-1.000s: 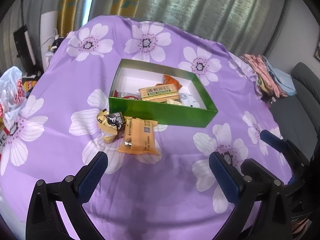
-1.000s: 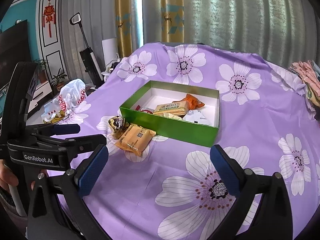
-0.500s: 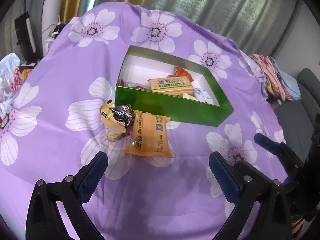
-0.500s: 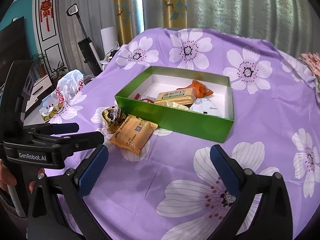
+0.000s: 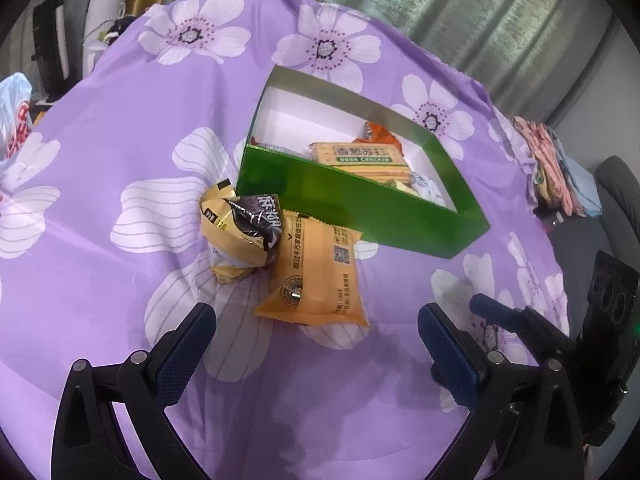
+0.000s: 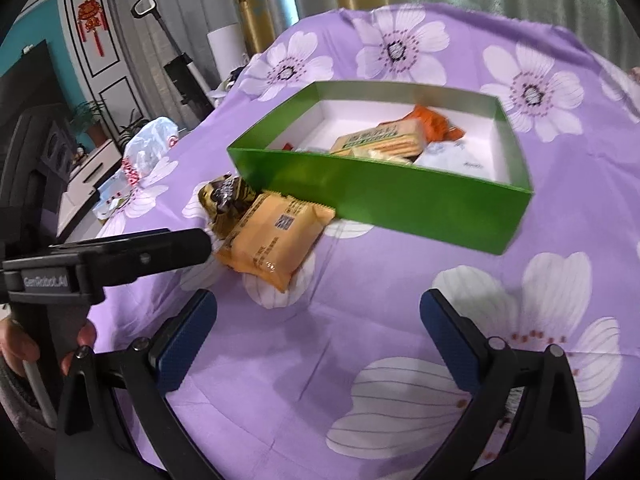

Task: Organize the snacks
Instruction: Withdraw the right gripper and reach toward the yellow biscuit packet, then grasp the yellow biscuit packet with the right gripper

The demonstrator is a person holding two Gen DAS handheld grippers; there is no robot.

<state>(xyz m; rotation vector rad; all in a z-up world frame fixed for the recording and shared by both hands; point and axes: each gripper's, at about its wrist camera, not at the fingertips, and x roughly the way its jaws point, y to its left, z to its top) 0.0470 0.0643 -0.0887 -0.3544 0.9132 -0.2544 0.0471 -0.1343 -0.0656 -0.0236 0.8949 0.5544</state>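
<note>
**Snack packets beside the green box**

An orange packet (image 5: 316,276) is seen lying on the purple flowered cloth (image 5: 100,152), touching the near wall of the green box (image 5: 360,204), with a dark-and-gold packet (image 5: 244,224) against it. Crackers (image 5: 364,158) are held inside the box. The left gripper (image 5: 316,344) and right gripper (image 6: 318,330) are spread wide, nothing gripped.

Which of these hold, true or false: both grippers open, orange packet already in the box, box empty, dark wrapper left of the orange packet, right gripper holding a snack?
1. Both grippers are open. True: left gripper and right gripper stand wide apart.
2. The orange packet is in the green box. False: it lies on the cloth in front of it.
3. The box is empty. False: a cracker pack and other snacks lie inside.
4. The dark wrapper lies left of the orange packet in the left wrist view. True.
5. The right gripper holds a snack. False: nothing is between its fingers.
</note>
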